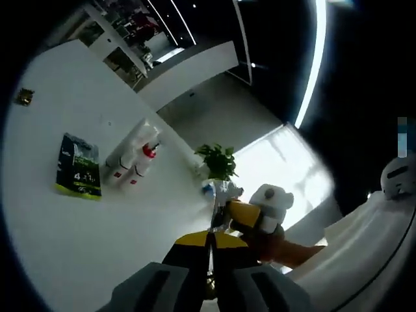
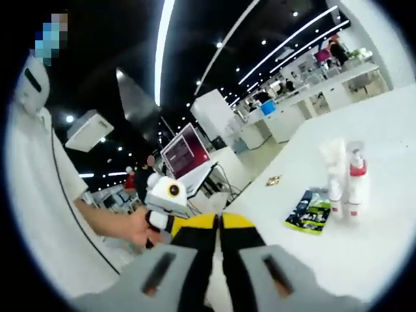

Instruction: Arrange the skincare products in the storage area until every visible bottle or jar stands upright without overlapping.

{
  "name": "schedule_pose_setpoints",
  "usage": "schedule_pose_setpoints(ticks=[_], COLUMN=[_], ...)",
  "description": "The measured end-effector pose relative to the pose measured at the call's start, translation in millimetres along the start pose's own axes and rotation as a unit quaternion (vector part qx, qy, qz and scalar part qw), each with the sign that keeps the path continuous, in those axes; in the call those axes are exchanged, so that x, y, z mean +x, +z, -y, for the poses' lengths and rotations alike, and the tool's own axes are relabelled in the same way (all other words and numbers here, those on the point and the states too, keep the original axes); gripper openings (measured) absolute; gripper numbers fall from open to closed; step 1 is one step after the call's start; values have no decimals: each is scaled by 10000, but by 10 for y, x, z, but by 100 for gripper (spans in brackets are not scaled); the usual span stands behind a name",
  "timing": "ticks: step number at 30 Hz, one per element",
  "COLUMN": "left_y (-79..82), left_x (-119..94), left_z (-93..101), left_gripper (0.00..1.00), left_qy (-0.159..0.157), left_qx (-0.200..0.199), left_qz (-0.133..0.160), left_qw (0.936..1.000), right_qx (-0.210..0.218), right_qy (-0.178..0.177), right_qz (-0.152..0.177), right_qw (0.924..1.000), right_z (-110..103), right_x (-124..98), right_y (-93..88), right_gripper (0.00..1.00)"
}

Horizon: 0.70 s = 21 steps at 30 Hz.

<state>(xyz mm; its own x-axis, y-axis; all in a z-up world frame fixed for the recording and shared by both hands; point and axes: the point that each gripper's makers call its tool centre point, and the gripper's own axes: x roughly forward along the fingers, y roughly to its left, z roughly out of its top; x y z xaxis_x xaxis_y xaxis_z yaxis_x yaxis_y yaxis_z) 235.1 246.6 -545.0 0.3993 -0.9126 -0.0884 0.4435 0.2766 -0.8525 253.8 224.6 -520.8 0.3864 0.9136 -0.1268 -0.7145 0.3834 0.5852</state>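
Both the left gripper (image 1: pixel 209 242) and right gripper (image 2: pixel 218 229) are raised clear of the counter (image 2: pixel 383 247), jaws closed on nothing, while the bottles (image 2: pixel 346 179) stand upright beside a sachet (image 2: pixel 308 212).

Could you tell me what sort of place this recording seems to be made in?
Probably a large open hall, perhaps a showroom or exhibition floor: long ceiling light strips, white counters with people in the distance, and a display screen. The bottles stand on a white table.

Left tool (image 1: pixel 209 242) jaws closed together over white table (image 1: pixel 78 247); bottles (image 1: pixel 133 156) beside green packet (image 1: pixel 78 166)
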Motion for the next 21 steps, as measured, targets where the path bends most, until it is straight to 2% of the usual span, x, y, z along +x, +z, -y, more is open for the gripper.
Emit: schedule_pose_setpoints(ticks=[3,7,13,21], left_y=[72,146,279,380], left_x=[-33,-53,-109,-166], left_z=[19,-18,-94,-255], left_gripper=[0,0,0,0], left_qy=[-63,-33,1,137], left_qx=[25,19,-24,-112], left_qz=[87,141,213,206], left_qw=[9999,9999,9998,9996], right_qx=[-155,-62,5,27], right_qy=[-148,-56,-186,-321], right_qz=[-25,-13,4,-3], right_qw=[9998,10000,9998,9995], right_z=[74,62,142,190], right_x=[-5,-18,-62,-118], right_y=[-4,3,-15,-35], right_gripper=[17,17,18,19])
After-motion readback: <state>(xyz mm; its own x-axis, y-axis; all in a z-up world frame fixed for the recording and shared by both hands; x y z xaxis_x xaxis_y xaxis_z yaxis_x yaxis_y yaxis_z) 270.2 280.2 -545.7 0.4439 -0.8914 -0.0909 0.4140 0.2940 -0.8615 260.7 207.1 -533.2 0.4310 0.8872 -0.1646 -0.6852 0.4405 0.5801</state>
